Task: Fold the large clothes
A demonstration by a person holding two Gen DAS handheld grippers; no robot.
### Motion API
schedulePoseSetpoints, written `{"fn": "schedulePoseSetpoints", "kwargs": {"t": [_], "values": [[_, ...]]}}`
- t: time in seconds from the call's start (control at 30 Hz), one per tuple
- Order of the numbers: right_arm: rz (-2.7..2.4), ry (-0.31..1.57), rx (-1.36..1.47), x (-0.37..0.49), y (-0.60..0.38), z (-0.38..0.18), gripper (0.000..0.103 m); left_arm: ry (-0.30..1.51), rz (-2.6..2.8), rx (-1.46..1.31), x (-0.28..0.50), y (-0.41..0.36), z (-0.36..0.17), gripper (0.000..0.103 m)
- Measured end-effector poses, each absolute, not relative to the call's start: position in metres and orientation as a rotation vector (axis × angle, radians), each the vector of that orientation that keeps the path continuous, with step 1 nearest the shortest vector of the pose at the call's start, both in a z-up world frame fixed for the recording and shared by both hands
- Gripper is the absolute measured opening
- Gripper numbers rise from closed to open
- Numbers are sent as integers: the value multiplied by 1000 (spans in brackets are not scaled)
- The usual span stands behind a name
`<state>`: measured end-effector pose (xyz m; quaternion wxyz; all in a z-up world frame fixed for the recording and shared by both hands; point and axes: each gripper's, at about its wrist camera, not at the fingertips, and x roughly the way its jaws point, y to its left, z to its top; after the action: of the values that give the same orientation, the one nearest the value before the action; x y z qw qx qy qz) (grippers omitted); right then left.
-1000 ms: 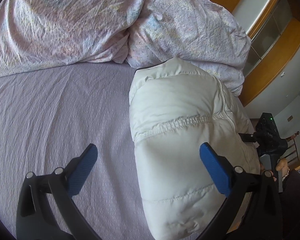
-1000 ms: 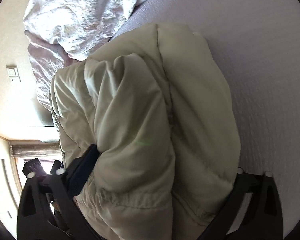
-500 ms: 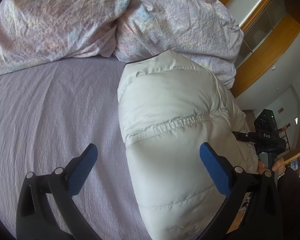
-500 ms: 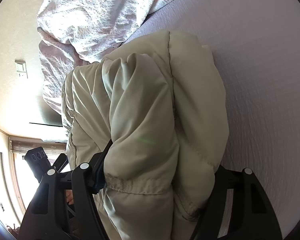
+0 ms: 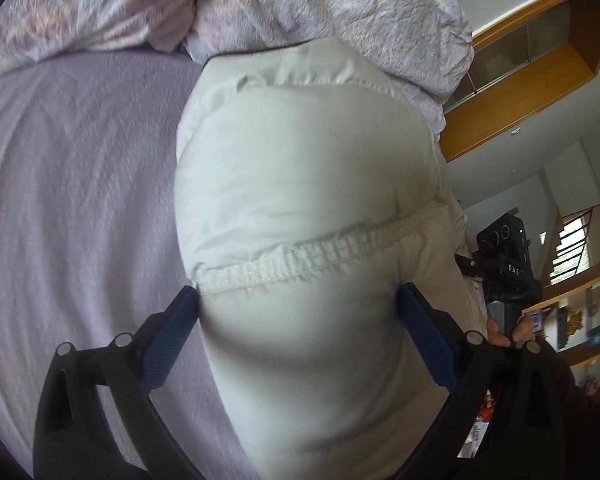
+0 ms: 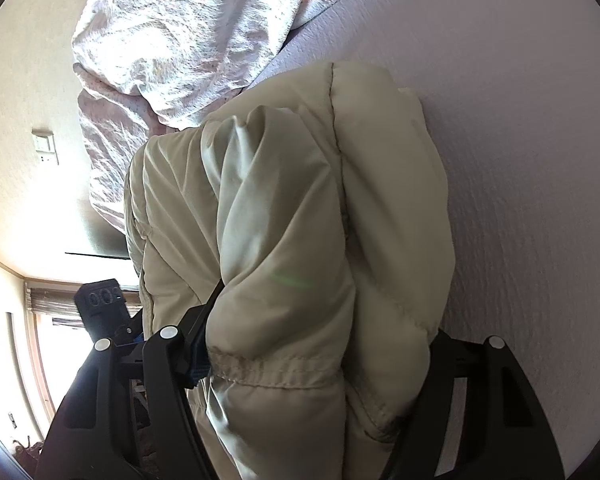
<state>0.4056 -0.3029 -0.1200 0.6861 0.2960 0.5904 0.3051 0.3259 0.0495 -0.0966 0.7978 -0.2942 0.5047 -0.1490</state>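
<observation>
A puffy cream-white down jacket (image 5: 300,184) lies folded into a thick bundle on the lilac bed sheet (image 5: 72,184). My left gripper (image 5: 298,312) straddles its near end, both blue pads pressed into the bundle just under a stitched seam. In the right wrist view the same jacket (image 6: 300,240) fills the middle. My right gripper (image 6: 316,344) is closed on its other end, the fabric bulging out between the black fingers. The right gripper's pads are mostly hidden by the fabric.
A crumpled floral duvet (image 5: 260,4) is heaped at the head of the bed, touching the far end of the jacket. Wooden shelving (image 5: 520,80) and a room with stairs lie beyond the bed's right side. A wall with a switch (image 6: 44,144) shows left.
My left gripper moved forward over the jacket and its jaws narrowed onto the bundle. My right gripper's jaws narrowed and squeezed the jacket's end tighter.
</observation>
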Motion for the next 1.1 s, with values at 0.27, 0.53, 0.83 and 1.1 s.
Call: {"fn": "schedulePoseSetpoints", "kwargs": {"t": [0.27,0.53,0.83,1.1], "values": [[679,1343,671,410,-304,-128,84,1095,-354,-777,323,55,-116,101],[716,1327,703,406,-302,-129,78,1069,-348,-806,311,61,-107,83],[839,1290,746,413,-269,-121,60,1002,-271,-798,299,107,-78,73],[962,1249,732,439,-191,-97,59,890,-161,-804,285,178,-50,73]]}}
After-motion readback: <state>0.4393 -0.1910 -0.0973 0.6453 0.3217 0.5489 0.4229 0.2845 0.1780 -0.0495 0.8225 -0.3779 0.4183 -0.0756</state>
